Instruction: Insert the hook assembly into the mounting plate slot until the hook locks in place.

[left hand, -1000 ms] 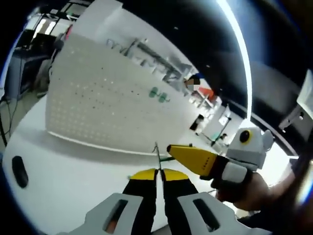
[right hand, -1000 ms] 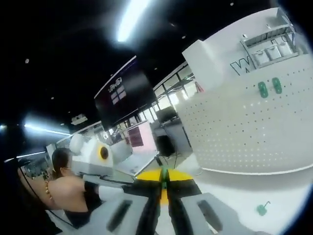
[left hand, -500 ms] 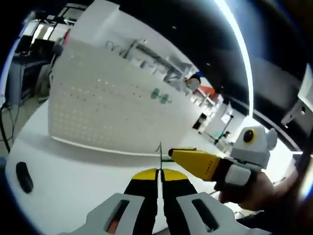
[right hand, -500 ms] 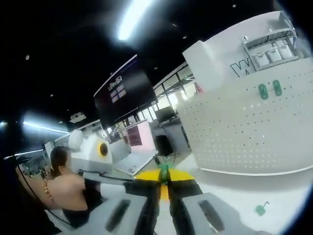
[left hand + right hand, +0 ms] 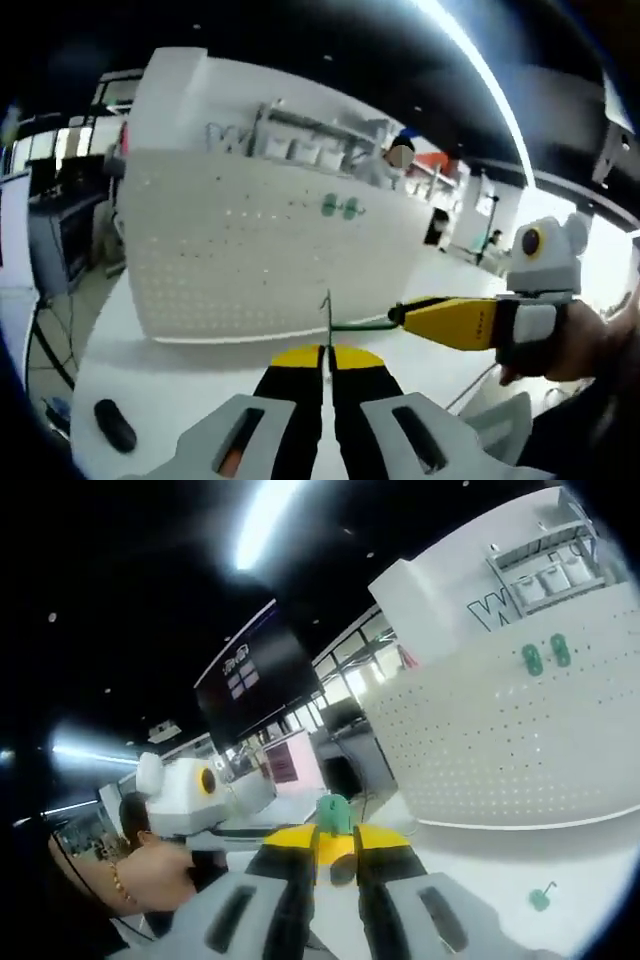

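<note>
Meanwhile, the left hand-held gripper (image 5: 325, 352), jaws pressed together on a thin metal wire hook (image 5: 326, 318), is meeting the right hand-held gripper (image 5: 335, 842), which is pinching a small green plastic mounting plate (image 5: 333, 813). Insertion is looking unfinished; a spare green piece (image 5: 541, 898) is lying on the white surface (image 5: 560, 865) ahead-right.

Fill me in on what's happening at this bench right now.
A person holds a two-jaw gripper in each hand in front of a white perforated pegboard standing on a white table. The left gripper is shut on a thin metal hook wire; the right gripper pinches a small green plastic hook base. Two green pieces already sit on the board, and another green hook lies on the table.
</note>
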